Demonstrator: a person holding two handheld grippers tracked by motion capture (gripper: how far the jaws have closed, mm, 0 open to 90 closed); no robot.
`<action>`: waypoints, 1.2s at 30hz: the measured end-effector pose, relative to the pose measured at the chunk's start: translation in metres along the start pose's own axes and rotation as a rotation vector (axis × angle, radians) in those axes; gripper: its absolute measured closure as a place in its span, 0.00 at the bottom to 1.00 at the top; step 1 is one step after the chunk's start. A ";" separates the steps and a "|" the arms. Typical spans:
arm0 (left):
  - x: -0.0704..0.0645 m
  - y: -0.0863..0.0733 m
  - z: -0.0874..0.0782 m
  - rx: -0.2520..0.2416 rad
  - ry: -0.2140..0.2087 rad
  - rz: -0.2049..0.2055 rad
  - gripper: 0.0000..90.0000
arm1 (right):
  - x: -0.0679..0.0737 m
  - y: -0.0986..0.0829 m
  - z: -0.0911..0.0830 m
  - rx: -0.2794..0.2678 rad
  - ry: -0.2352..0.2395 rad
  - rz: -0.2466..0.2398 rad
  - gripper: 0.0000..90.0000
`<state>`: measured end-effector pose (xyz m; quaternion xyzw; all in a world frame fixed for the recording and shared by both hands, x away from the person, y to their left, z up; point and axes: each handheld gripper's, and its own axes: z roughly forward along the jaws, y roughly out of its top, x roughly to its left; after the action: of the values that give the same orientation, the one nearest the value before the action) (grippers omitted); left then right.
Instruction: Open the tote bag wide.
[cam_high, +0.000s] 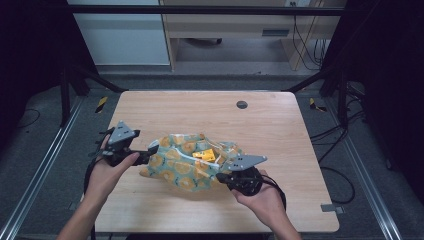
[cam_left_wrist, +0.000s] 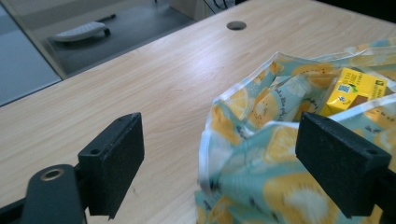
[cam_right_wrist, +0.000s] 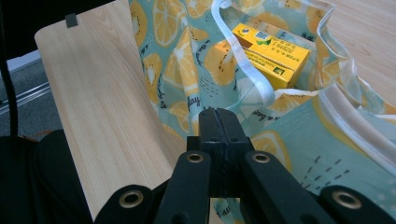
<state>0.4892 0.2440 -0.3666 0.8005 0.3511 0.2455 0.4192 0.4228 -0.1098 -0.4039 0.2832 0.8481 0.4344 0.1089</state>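
Right gripper (cam_right_wrist: 218, 122): jaws pressed together, clamped on the near edge of the fruit-print bag (cam_right_wrist: 299, 154); held in the right hand (cam_high: 265, 197).
Left gripper (cam_left_wrist: 219, 154): jaws spread wide, the bag's rim seen between them, nothing gripped; held in the left hand (cam_high: 102, 175).
Bag: laid crumpled at the middle of the wooden table (cam_high: 210, 112), between both grippers, mouth open.
Contents: a yellow carton (cam_right_wrist: 273, 53) is seen inside, beside a white strap (cam_right_wrist: 247, 65).

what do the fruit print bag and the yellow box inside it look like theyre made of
The bag looks like thin woven fabric, matt: it crumples in soft folds and has a stitched white hem. The yellow box seems printed cardboard, slightly glossy, with sharp edges and flat faces.
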 end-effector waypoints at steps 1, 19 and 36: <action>0.001 0.004 0.007 0.011 -0.008 0.000 0.17 | 0.000 0.000 0.000 0.000 0.002 -0.001 1.00; 0.007 0.004 0.085 0.224 -0.091 0.003 0.26 | -0.004 -0.001 0.004 0.012 0.017 -0.004 1.00; -0.003 -0.002 0.074 0.165 -0.054 0.012 0.97 | -0.010 -0.002 0.003 0.010 0.003 0.013 1.00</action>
<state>0.5373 0.2055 -0.4078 0.8408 0.3539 0.1963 0.3596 0.4319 -0.1143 -0.4078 0.2885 0.8484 0.4315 0.1034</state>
